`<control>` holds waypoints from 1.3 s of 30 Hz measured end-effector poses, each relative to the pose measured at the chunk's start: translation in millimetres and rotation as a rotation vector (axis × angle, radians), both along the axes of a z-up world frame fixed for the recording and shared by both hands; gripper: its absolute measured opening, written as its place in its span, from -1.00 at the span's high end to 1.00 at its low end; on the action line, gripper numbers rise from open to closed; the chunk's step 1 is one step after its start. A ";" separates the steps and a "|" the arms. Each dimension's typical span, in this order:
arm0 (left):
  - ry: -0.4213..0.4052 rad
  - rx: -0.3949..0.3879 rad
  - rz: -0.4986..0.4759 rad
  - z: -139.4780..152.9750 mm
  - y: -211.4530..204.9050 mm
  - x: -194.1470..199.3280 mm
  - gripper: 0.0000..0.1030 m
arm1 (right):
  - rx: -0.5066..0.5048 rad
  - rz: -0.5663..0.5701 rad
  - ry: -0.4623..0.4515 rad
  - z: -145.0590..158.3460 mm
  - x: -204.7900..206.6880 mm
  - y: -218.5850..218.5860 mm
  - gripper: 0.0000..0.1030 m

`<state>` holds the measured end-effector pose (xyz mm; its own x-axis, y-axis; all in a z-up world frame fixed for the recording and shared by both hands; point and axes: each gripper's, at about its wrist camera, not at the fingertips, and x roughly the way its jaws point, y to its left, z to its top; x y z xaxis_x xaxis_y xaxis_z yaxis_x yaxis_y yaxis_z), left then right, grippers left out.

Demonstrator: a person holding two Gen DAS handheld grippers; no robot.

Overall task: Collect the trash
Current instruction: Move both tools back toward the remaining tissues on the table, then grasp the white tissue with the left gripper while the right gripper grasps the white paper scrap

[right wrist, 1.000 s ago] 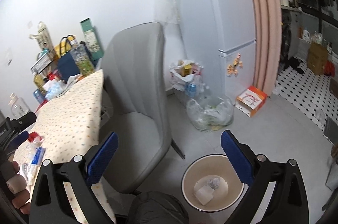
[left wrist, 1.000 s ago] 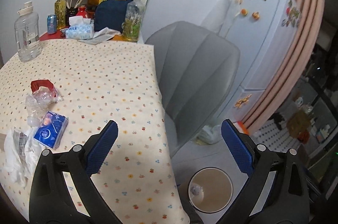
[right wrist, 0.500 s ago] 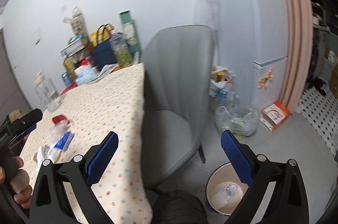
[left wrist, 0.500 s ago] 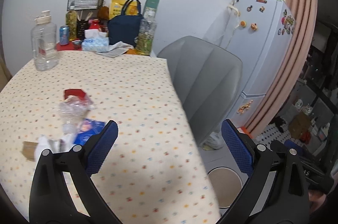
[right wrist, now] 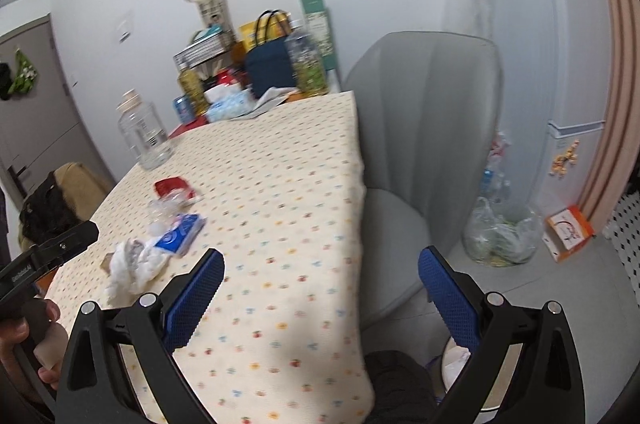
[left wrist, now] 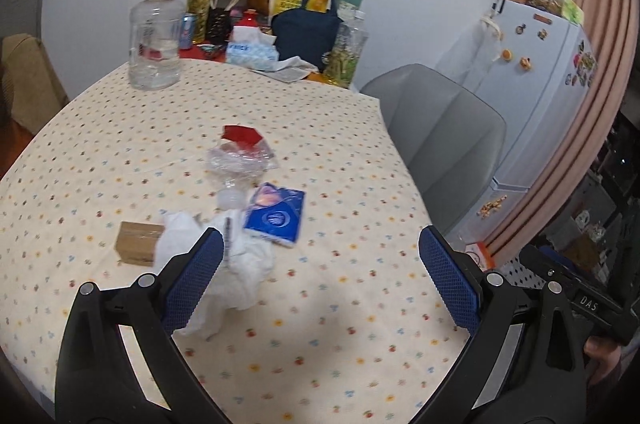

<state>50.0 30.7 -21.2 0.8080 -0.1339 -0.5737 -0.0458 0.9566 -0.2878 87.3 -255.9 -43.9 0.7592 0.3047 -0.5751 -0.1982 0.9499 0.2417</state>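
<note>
With some paper lying in the bin (right wrist: 460,364) at lower right, most trash is waiting mid-bench (left wrist: 360,184): crumpled tissue (left wrist: 240,264), blue packet (left wrist: 276,214), plastic wrapper (left wrist: 240,160), while left gripper (left wrist: 320,278) and right gripper (right wrist: 320,288) are hovering wide-jawed, empty.

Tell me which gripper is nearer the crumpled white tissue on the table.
Left. The left gripper hangs right over the crumpled white tissue; the right gripper sits off to its right, apart from it.
</note>
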 end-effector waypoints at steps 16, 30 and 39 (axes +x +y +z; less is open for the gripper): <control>0.095 -0.116 0.130 -22.4 92.0 -6.1 -0.43 | 0.004 0.180 0.075 -12.3 12.0 59.2 -0.56; 0.233 -0.087 0.138 -71.4 90.6 9.6 -0.14 | 0.021 0.253 0.110 -20.8 21.9 83.5 -0.38; 0.207 -0.119 0.102 -66.9 94.4 -1.3 0.88 | 0.022 0.346 0.108 -16.3 26.4 122.9 -0.26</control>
<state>48.7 125.1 -88.0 0.6877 -0.1343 -0.7134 -0.2096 0.9042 -0.3722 113.7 -133.0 -60.2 0.5441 0.5458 -0.6372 -0.4790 0.8256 0.2982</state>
